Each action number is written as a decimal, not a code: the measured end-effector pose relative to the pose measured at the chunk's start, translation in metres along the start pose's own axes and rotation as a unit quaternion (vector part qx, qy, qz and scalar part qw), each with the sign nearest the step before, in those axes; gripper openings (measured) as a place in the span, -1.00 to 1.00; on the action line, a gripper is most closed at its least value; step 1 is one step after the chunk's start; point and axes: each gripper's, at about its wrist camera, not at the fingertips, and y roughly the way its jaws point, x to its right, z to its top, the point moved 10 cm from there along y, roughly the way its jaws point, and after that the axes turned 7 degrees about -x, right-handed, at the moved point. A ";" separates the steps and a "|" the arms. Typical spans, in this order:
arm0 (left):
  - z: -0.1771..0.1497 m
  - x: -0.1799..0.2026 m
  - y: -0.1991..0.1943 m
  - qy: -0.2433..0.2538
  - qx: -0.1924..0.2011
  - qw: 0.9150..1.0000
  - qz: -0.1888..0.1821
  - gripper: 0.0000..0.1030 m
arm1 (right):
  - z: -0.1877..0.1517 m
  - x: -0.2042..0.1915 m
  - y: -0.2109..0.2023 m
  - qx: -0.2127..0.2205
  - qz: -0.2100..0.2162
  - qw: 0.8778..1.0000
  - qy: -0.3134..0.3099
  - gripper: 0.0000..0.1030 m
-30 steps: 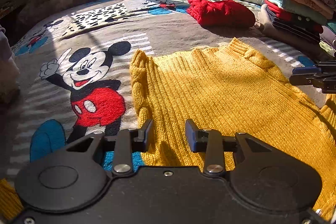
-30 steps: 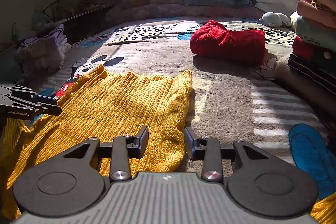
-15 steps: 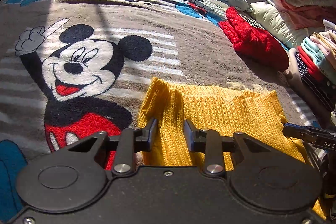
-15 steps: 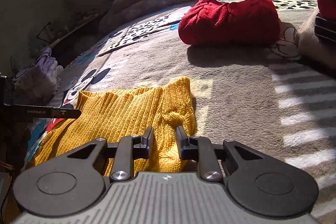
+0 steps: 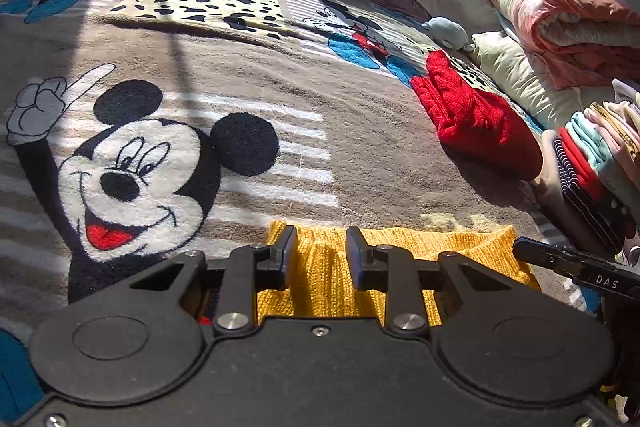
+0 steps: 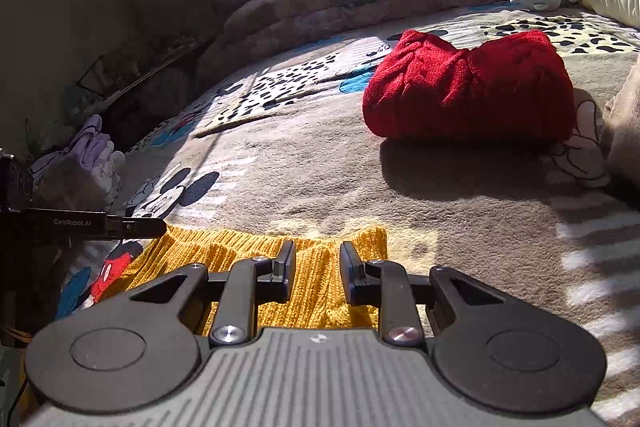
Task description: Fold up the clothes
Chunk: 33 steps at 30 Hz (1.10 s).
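We're working over a bed covered w/ a cartoon-mouse blanket [image 5: 360, 155], prob chosen as the flat, soft surface for folding. Off to our right sits a stack of folded clothes [image 5: 592, 163], and a red sweater [image 6: 472, 91] lies bundled on the blanket well apart from us, near that stack, so it looks like finished pieces get parked there. The piece in hand is the yellow knit sweater [image 5: 420, 247], lying on the blanket right under both claws, its ribbed edge running side to side just ahead of the fingers. Left claw [image 5: 320, 251] has its fingers part-spread w/ a raised ridge of yellow knit between them; right claw [image 6: 317, 263] is the same, fingers apart w/ knit bunched in the gap. Can't tell whether either is actually pinching the fabric or just straddling it. Both sit side by side along the same edge, which fits carrying that edge over as one straight line, or having just laid it down; the pics don't settle which
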 end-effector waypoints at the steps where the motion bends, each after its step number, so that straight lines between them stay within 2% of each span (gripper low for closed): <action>1: -0.001 -0.005 0.003 -0.015 -0.001 1.000 -0.005 -0.56 | -0.004 0.011 0.007 -0.002 0.003 1.000 0.023 -0.57; 3: 0.000 -0.006 0.002 -0.028 -0.002 1.000 -0.007 -0.56 | -0.010 0.024 0.009 0.012 0.035 0.997 0.065 -0.73; 8: 0.003 -0.006 -0.003 -0.057 -0.002 0.998 -0.009 -0.57 | -0.006 0.032 0.001 0.005 0.050 0.993 0.106 -0.75; 9: 0.004 -0.004 -0.010 -0.052 0.007 0.999 -0.005 -0.57 | -0.005 0.032 -0.003 0.006 0.048 0.993 0.107 -0.68; 10: 0.003 0.000 -0.019 -0.040 0.016 0.999 0.002 -0.51 | -0.004 0.029 -0.011 0.011 0.041 0.994 0.099 -0.61; 13: -0.007 0.012 -0.044 0.000 0.035 0.999 0.017 -0.47 | -0.008 0.013 -0.041 0.020 0.029 0.998 0.048 -0.59; 15: -0.024 0.021 -0.062 0.020 0.043 0.999 0.020 -0.47 | -0.017 0.000 -0.062 0.024 0.021 0.999 0.010 -0.59; 18: -0.056 0.037 -0.087 0.053 0.053 0.997 0.021 -0.47 | -0.041 -0.024 -0.091 0.025 0.032 0.999 -0.031 -0.59; 21: -0.090 0.048 -0.104 0.072 0.057 0.996 0.017 -0.47 | -0.069 -0.038 -0.095 0.008 0.034 0.998 -0.052 -0.59; 24: -0.119 0.042 -0.099 0.070 0.043 0.996 0.036 -0.47 | -0.097 -0.022 -0.078 -0.036 0.003 0.999 -0.022 -0.62; 26: -0.130 0.032 -0.089 0.058 0.035 0.997 0.042 -0.42 | -0.100 -0.016 -0.079 -0.022 0.013 1.000 0.001 -0.64; 28: -0.137 0.027 -0.088 0.050 0.034 0.997 0.049 -0.42 | -0.098 -0.023 -0.090 -0.010 -0.004 1.000 -0.013 -0.58; 30: -0.136 0.039 -0.107 0.071 0.057 0.995 0.052 -0.42 | -0.098 -0.036 -0.107 0.013 -0.012 0.999 -0.037 -0.56; 33: -0.154 0.053 -0.130 0.089 0.070 0.991 0.065 -0.41 | -0.113 -0.057 -0.135 0.035 -0.006 0.998 -0.054 -0.56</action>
